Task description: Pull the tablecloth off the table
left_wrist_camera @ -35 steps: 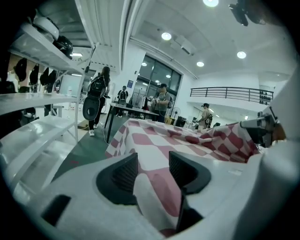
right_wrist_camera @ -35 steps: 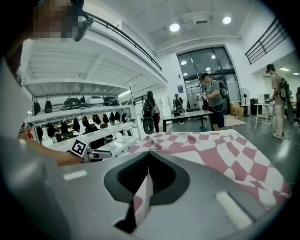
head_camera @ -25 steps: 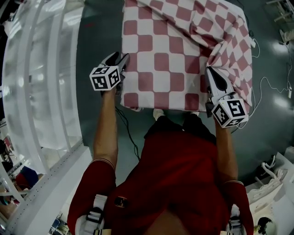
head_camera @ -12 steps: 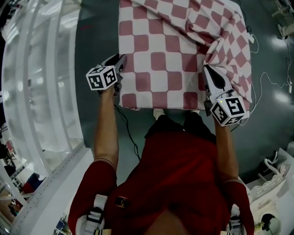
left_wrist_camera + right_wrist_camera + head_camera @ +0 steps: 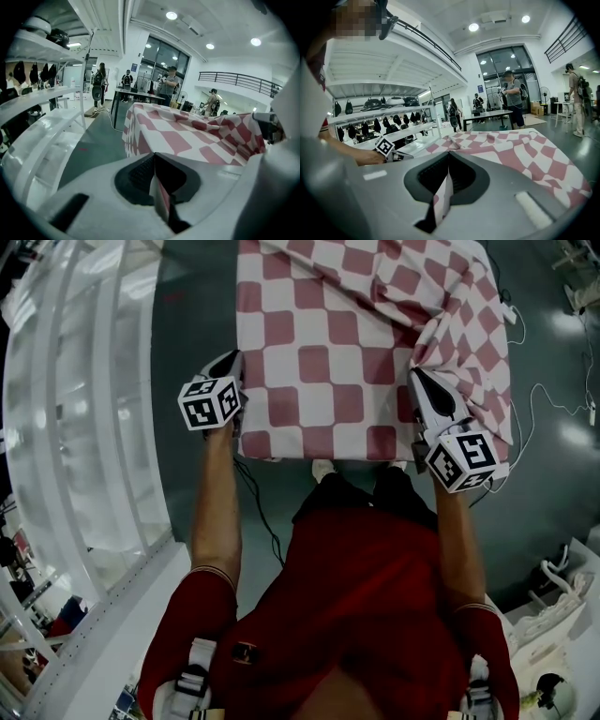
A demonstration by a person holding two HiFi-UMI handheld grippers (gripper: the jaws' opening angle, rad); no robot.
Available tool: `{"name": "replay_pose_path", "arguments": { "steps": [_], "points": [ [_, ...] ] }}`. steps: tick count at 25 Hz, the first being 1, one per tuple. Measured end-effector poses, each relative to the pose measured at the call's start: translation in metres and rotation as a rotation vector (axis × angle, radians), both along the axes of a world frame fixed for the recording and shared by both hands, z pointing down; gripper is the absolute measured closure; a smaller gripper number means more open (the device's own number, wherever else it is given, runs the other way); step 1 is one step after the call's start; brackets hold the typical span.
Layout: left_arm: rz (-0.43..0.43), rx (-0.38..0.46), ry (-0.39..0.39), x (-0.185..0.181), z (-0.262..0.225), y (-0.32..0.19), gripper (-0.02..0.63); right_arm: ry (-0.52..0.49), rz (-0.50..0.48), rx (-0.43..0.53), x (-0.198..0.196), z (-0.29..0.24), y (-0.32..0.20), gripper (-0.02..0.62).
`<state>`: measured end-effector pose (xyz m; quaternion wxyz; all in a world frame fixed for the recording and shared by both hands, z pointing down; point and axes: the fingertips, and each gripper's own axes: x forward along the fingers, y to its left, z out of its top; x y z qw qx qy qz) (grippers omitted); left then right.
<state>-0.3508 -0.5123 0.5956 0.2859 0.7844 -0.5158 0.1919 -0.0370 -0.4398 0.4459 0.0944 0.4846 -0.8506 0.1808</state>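
Observation:
A red-and-white checked tablecloth [image 5: 328, 352] covers the table in front of me, rumpled along its right side. My left gripper [image 5: 234, 367] is at the cloth's near left edge. Its jaws have just been closing, and they now stand shut with a fold of the cloth [image 5: 187, 136] pinched between the pads [image 5: 140, 176]. My right gripper [image 5: 417, 376] is shut on a bunched fold at the near right edge. In the right gripper view the checked fabric [image 5: 511, 150] runs in between the shut jaws, and the left gripper's marker cube [image 5: 385, 146] shows across the table.
A white shelving rack [image 5: 84, 409] runs along the left, close beside the table. Cables [image 5: 544, 409] trail on the dark floor at the right. White clutter [image 5: 553, 615] lies at the lower right. Several people stand by a far table [image 5: 136, 93].
The left gripper's jaws have gone from open to shut on the cloth's near left edge. The right gripper has kept its grip and its place.

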Motion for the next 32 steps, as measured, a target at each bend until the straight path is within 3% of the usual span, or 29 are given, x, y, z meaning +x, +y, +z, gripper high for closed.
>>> {"name": "replay_pose_path", "arguments": {
  "steps": [7, 18, 32],
  "points": [
    [0.027, 0.07, -0.01, 0.017, -0.031, 0.004, 0.598, -0.026, 0.015, 0.006, 0.004, -0.004, 0.004, 0.581],
    [0.086, 0.24, 0.126, 0.068, -0.104, 0.035, 0.598, -0.084, 0.024, 0.024, 0.009, -0.009, 0.018, 0.581],
    [0.098, 0.461, 0.206, 0.107, -0.174, 0.109, 0.598, -0.156, -0.062, 0.095, 0.006, -0.03, 0.063, 0.581]
  ]
}}
